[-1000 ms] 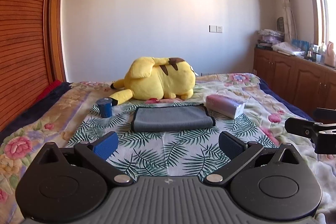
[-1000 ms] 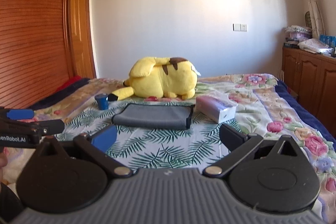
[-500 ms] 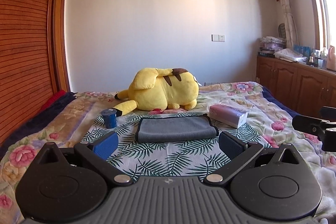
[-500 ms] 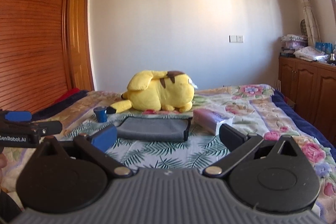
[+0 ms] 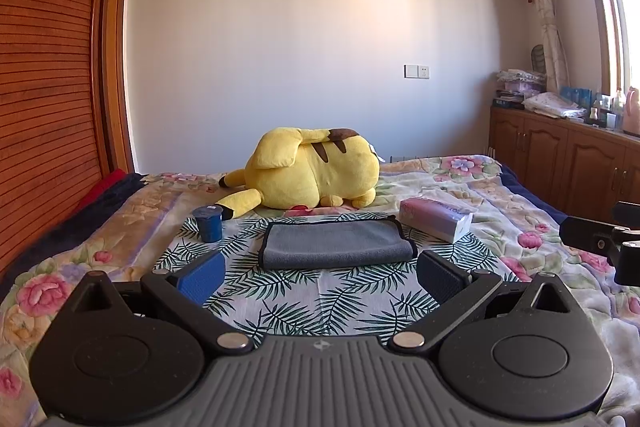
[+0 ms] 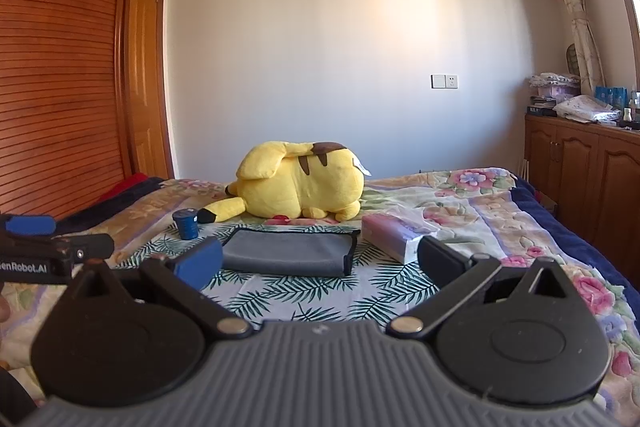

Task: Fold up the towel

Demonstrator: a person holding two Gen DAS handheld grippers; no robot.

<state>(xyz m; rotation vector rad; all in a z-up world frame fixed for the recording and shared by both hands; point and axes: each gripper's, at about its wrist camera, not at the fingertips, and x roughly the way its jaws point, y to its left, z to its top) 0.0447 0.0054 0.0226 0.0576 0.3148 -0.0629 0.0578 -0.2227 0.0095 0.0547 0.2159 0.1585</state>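
A grey towel (image 5: 336, 243) with a dark edge lies folded flat on the palm-leaf cloth on the bed; it also shows in the right wrist view (image 6: 286, 253). My left gripper (image 5: 320, 273) is open and empty, held low, a short way back from the towel's near edge. My right gripper (image 6: 318, 261) is open and empty, also short of the towel, to its right side. Part of the right gripper shows at the right edge of the left wrist view (image 5: 600, 239), and part of the left gripper shows at the left of the right wrist view (image 6: 48, 247).
A yellow plush toy (image 5: 316, 173) lies behind the towel. A small blue cup (image 5: 208, 223) stands to the towel's left. A pink tissue pack (image 5: 436, 219) lies to its right. Wooden cabinets (image 5: 560, 163) line the right wall, a wooden wardrobe (image 5: 48, 87) the left.
Both grippers have tilted up and drawn back a little, so the towel sits lower and farther in both views. The towel has not moved.
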